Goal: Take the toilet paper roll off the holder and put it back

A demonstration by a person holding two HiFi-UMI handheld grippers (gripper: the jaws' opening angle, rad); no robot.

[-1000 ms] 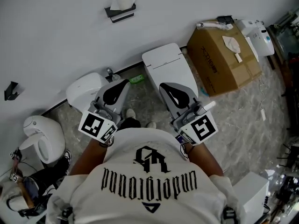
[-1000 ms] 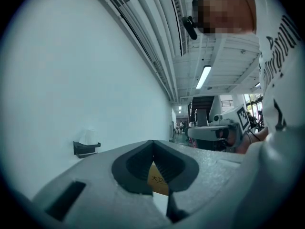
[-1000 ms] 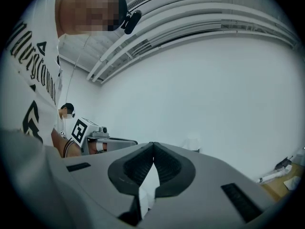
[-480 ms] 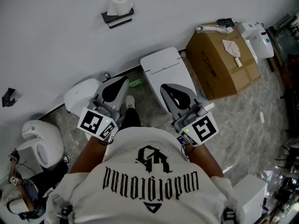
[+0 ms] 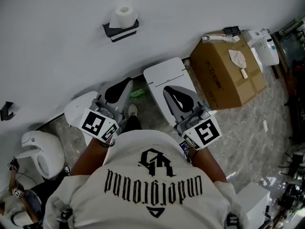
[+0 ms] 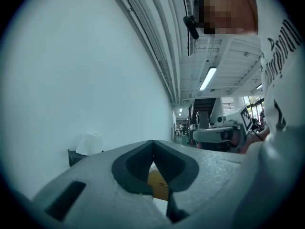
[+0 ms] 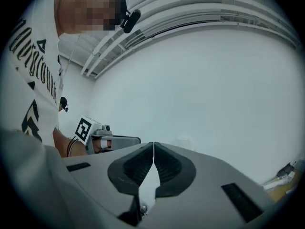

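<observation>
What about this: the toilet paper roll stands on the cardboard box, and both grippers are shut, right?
No: the head view shows the toilet paper roll standing on the black wall holder, not the cardboard box. The left gripper and right gripper are indeed shut.

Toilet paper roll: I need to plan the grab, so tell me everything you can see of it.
The toilet paper roll is white, soft-looking paper wound round a hollow core whose opening faces up. It stands upright on a dark holder fixed to the white wall. It touches only that holder; nothing grips it.
</observation>
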